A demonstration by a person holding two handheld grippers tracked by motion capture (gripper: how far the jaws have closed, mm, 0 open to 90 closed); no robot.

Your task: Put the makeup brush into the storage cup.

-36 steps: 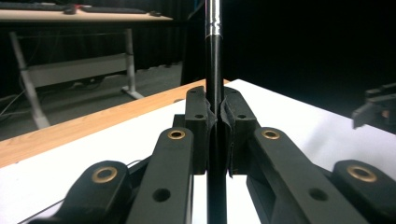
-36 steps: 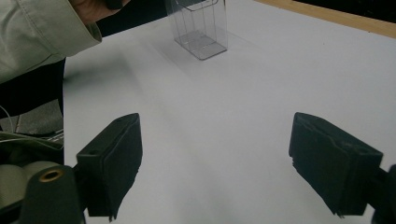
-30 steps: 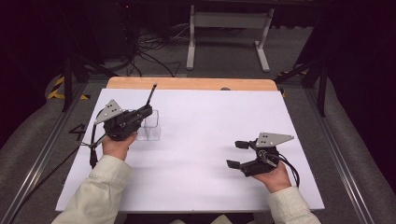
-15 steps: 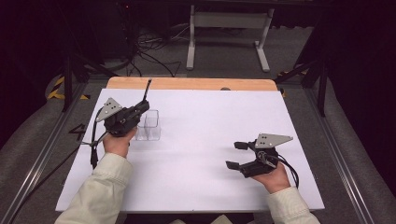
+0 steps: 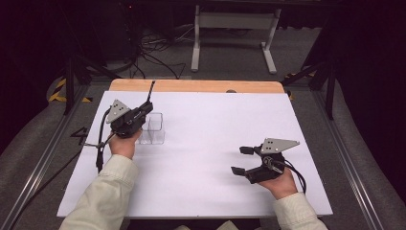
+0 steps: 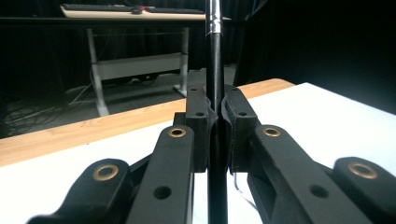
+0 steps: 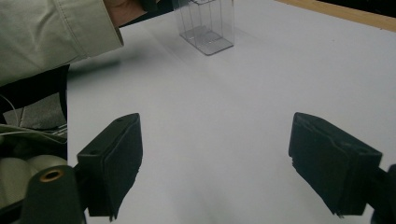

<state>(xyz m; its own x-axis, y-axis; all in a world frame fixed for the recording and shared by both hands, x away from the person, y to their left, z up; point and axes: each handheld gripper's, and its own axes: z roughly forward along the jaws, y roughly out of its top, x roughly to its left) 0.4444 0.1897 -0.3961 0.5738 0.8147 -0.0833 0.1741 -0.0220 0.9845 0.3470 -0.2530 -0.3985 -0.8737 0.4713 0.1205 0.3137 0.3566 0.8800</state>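
Now the white desk (image 5: 201,158) carries one clear plastic holder (image 5: 154,128) near its left far part, and the left tool (image 5: 136,117), clenched on one slim black pen (image 5: 150,93) that sticks up past its jaws, has drifted from just above the holder to its near left side and a little lower over the last second; by my judgement the pen is being lined up to drop into the holder. Two tools are in play; the right tool (image 5: 242,160) rests released and empty on the desk's right side, well apart from the holder.
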